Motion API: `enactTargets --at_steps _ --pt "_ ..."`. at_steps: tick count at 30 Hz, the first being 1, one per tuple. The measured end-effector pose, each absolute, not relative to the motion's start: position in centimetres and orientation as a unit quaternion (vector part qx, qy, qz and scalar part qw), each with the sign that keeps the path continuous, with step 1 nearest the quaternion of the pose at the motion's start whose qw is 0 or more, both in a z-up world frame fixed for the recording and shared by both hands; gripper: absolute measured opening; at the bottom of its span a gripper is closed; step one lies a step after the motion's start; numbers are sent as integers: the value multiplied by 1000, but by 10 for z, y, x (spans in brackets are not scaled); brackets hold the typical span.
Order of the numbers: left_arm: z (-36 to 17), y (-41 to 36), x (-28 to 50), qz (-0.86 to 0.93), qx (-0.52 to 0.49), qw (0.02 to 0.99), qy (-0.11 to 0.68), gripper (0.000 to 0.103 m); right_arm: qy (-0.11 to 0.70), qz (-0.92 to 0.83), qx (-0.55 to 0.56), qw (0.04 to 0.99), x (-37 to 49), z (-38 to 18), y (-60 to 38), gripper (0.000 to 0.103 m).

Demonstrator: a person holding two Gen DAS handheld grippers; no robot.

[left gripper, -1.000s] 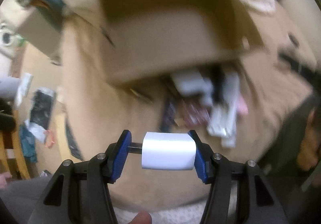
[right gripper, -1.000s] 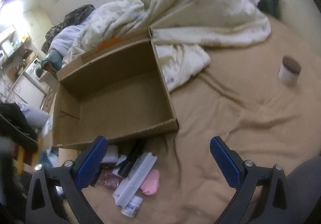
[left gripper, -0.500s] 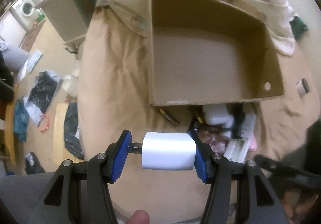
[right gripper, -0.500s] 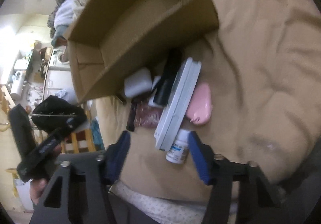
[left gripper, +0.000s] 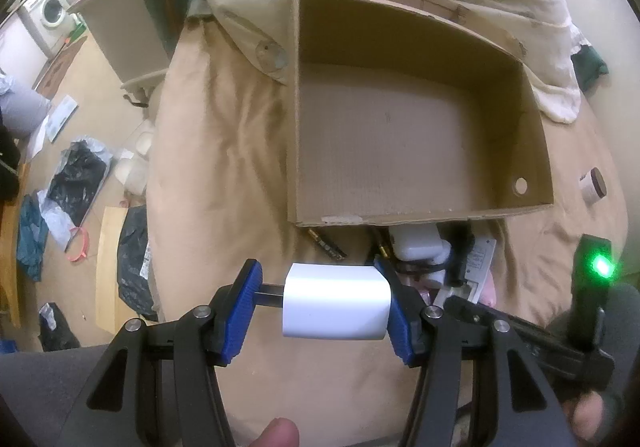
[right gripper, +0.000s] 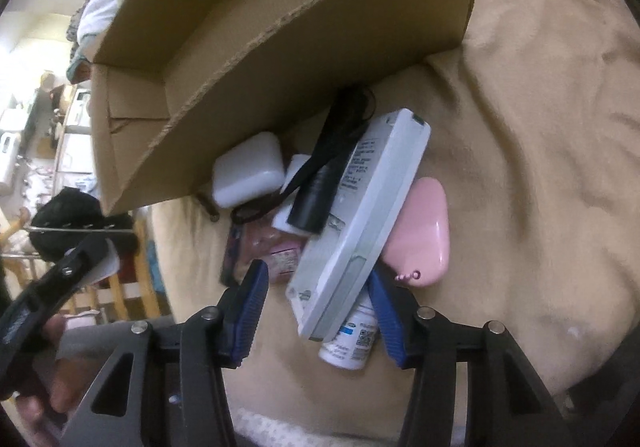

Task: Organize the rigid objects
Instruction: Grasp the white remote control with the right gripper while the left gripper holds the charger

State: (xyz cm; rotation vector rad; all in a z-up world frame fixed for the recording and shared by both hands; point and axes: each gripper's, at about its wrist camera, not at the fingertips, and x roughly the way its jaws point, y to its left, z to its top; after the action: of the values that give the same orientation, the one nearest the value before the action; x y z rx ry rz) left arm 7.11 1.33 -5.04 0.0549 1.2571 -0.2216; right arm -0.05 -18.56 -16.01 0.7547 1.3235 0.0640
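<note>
A cardboard box is seen lying open on a tan blanket, and nothing is seen inside it; only its bare brown floor shows. A round hole is cut in its right wall. Just outside the box's near wall a pile of small things is heaped: a white charger, a black torch lying across a long white case, a pink case on the side away from the box, and a pill bottle at the pile's near end. A small jar is stood to the right of the box, apart from it. The left gripper is closed on a white block, which is pinched between the blue pads and held above the blanket, nearer than the box's near wall. The right gripper is parted, its blue fingers set either side of the white case's near end, with the bottle beneath; contact cannot be told.
</note>
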Motion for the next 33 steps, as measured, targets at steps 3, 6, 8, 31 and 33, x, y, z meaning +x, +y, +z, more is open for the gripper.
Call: enactTargets --at_steps 3,6,8,31,33 --pt "-53 13 71 -100 30 802 588 54 599 17 345 722 -3 -162 -189 30" --pt "-56 15 72 -95 30 801 591 54 589 13 341 733 -10 -152 -195 28" --pt "-57 15 72 -92 29 800 592 54 581 11 344 738 -18 -142 -201 27" --pt "-43 13 66 -76 50 822 562 54 473 86 397 782 -57 -48 -261 23" --pt "-34 8 69 -81 52 826 555 54 468 87 392 788 -49 -41 -266 23"
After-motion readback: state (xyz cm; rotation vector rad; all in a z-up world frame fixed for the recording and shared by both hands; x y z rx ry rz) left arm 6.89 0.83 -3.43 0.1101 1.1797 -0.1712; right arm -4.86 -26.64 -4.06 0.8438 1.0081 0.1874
